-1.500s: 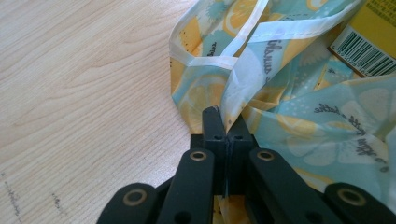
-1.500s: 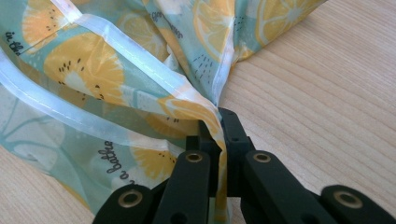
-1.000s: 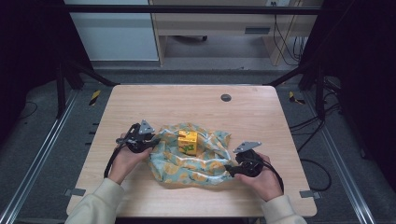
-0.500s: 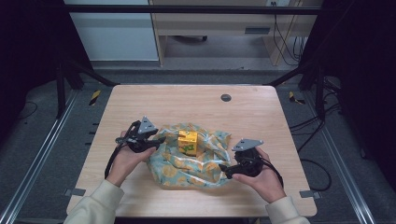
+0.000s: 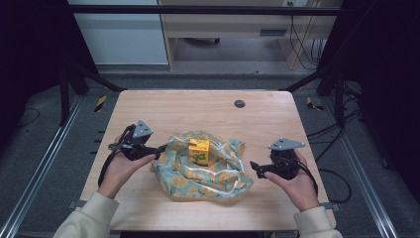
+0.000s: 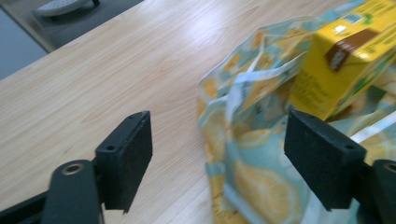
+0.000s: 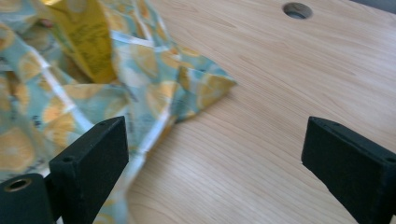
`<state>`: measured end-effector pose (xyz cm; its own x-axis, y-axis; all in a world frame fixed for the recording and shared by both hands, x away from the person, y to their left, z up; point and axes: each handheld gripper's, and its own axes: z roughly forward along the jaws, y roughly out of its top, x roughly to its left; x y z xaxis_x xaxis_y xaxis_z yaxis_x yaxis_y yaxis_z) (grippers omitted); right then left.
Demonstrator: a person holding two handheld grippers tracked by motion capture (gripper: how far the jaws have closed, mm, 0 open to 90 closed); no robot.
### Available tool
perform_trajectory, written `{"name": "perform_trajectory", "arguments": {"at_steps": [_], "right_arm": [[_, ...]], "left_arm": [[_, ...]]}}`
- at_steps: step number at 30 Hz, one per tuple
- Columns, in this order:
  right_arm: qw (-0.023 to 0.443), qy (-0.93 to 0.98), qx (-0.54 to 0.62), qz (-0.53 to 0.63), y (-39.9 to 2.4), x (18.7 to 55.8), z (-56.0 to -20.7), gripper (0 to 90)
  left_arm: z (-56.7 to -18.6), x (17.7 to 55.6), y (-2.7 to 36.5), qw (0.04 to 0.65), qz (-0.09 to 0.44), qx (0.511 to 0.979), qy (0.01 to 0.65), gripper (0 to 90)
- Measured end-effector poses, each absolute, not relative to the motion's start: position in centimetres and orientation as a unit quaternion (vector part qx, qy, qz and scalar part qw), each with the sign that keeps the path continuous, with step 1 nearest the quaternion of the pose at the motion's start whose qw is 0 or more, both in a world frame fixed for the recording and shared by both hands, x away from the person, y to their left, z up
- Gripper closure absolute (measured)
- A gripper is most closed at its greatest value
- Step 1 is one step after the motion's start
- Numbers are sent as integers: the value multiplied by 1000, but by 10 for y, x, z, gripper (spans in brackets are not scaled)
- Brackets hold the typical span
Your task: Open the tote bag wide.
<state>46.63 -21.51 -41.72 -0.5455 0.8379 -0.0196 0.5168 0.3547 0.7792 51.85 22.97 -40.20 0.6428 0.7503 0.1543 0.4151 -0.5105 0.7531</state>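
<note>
The yellow carton stands upright in the middle of the lemon-print cloth, which lies crumpled on the worktop. The step in hand seems to be a release: both tongs have just been opening. The left tongs sit at the cloth's left edge, wide open, with a fold of the cloth between the pads but not pressed. The right tongs are just beside the cloth's right edge (also wide open) and hold nothing. The next move probably calls for a new grip on a cloth corner, to fold it over the carton.
</note>
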Motion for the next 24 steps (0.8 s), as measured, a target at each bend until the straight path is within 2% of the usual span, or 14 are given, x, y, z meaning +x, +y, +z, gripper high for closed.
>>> {"name": "perform_trajectory", "arguments": {"at_steps": [8,15,24], "right_arm": [[220,773,467,369,-241,473,-428,61],[219,759,491,367,-252,478,-437,58],[210,746,523,356,-260,486,-465,62]], "left_arm": [[-408,522,264,346,244,820,386,162],[-418,524,288,340,245,810,410,138],[-450,522,310,323,222,812,433,78]]}}
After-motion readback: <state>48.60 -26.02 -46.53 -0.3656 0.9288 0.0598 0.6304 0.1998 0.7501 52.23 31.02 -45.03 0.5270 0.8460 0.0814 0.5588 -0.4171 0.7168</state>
